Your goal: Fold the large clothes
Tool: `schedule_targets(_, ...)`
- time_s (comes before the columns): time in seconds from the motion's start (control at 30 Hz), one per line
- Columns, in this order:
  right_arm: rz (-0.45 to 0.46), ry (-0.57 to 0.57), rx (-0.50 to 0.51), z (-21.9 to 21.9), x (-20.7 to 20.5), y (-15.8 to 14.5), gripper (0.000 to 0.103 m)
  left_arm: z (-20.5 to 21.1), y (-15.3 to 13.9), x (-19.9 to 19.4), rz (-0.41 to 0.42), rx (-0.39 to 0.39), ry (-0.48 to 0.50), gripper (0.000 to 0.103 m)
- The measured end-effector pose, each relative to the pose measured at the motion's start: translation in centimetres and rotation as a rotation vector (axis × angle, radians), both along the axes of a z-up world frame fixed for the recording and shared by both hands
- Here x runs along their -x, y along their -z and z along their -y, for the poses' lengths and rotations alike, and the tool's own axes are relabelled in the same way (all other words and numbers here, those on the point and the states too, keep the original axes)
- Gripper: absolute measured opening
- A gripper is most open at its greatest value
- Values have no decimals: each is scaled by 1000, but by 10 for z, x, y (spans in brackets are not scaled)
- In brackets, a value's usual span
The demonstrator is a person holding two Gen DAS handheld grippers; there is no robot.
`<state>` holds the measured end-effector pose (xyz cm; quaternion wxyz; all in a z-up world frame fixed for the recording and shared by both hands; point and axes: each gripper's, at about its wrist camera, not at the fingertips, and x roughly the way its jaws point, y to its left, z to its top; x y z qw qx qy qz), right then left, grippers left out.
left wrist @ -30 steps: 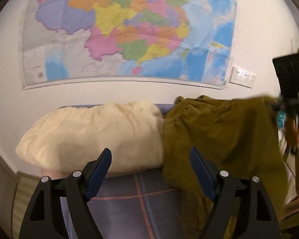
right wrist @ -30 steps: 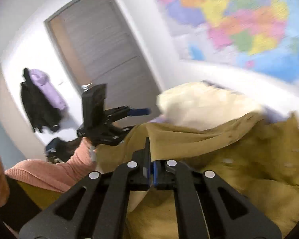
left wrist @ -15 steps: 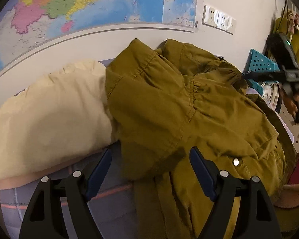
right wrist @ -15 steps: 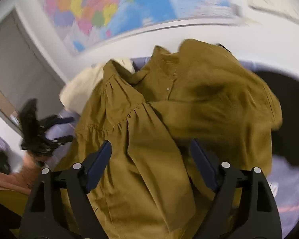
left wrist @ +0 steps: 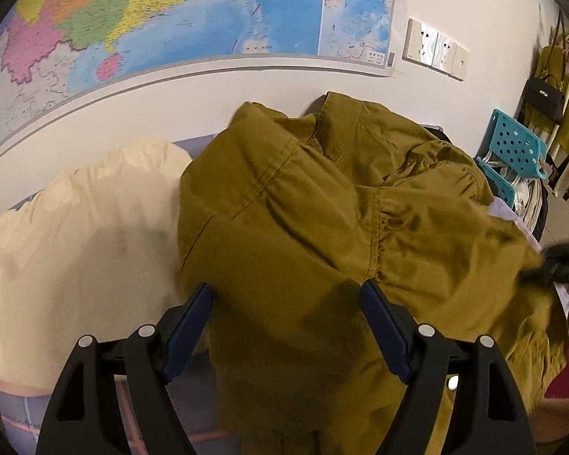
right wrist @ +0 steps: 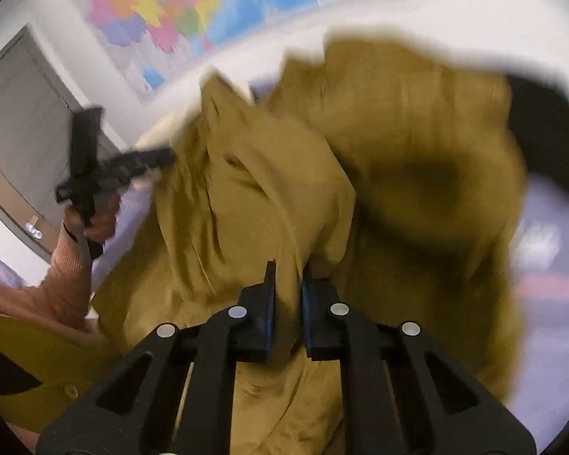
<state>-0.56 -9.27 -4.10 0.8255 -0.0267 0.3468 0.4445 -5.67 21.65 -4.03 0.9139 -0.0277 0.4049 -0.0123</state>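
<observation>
The crumpled olive-brown cotton garment [left wrist: 322,227] is still unfolded; my right gripper [right wrist: 287,303] has just been closing, now pinching its fabric, and my left gripper [left wrist: 284,326] is wide open, holding nothing.

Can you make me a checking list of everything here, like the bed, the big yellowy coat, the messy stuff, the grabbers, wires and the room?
Surface: bed cover, purple-grey with pink lines.
Job's things: mustard jacket, crumpled in a heap, not folded.
Clutter: cream pillow touching the jacket; dark item behind it.
Grippers: left gripper open over the jacket; right gripper jaws have just been closing, a jacket fold pinched between them.
Cables: nothing seen.
Surroundings: wall map, wall switches, teal basket, grey door.
</observation>
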Motion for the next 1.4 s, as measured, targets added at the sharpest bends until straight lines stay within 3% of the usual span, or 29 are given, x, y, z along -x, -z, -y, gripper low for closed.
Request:
schedule_targets(0.1,271,58,95,-2,8,-59,12,2,2,-14,5,-7,-31,78)
schedule_targets(0.17,397,77,130,-6,10,-81,15,5,4,-22,25,-22,-48,78)
schedule_targets(0.2,499,120,201,-14,9,-88,23,6,5,-24,33,-34,-58,78)
schedule_targets(0.27,570,164,292,-25,-1,-81,37,9,10,-30,35,-90,-93,78)
schedule_targets(0.3,553,163,319,-29,-10,-72,56,9,16,-34,12,-114,-116,78)
schedule_targets(0.33,518,170,341,-31,-19,-59,65,7,21,-37,-9,-120,-127,78)
schedule_targets(0.47,319,157,301,-19,-47,-18,68,1,34,-41,-44,-158,-142,76)
schedule_targets(0.57,194,194,132,18,-53,-9,79,0,28,-38,-30,-157,-145,76)
schedule_targets(0.67,63,206,1,47,-57,7,80,-1,19,-34,0,-142,-144,76)
schedule_targets(0.73,-2,207,-26,52,-61,22,74,1,15,-36,21,-140,-128,77)
schedule_targets(0.8,-48,198,-44,51,-64,28,31,1,17,-42,6,-140,-130,77)
schedule_targets(0.87,-21,184,-48,47,-60,19,19,2,22,-48,-13,-136,-133,77)
schedule_targets(0.93,129,180,-32,38,-43,-11,18,2,26,-52,-24,-143,-145,77)
schedule_targets(1.0,315,207,47,21,-25,-43,18,2,26,-54,-12,-160,-161,77)
schedule_targets(1.07,478,234,118,6,-13,-59,21,1,24,-56,20,-189,-202,77)
schedule_targets(1.1,573,251,186,-10,-13,-63,27,-2,25,-56,23,-207,-235,77)
schedule_targets(1.13,605,263,256,-20,-19,-59,33,-5,27,-57,15,-218,-260,77)
schedule_targets(1.17,614,273,303,-25,-25,-52,41,-9,31,-60,-1,-223,-281,77)
schedule_targets(1.23,512,225,352,-33,-51,-28,49,-17,38,-61,-21,-198,-305,77)
schedule_targets(1.27,406,196,347,-32,-65,-13,51,-20,39,-61,-20,-184,-304,78)
schedule_targets(1.3,358,196,341,-28,-72,-5,51,-20,37,-59,-14,-184,-303,78)
schedule_targets(1.4,279,230,237,-4,-77,5,59,-17,31,-54,4,-201,-297,77)
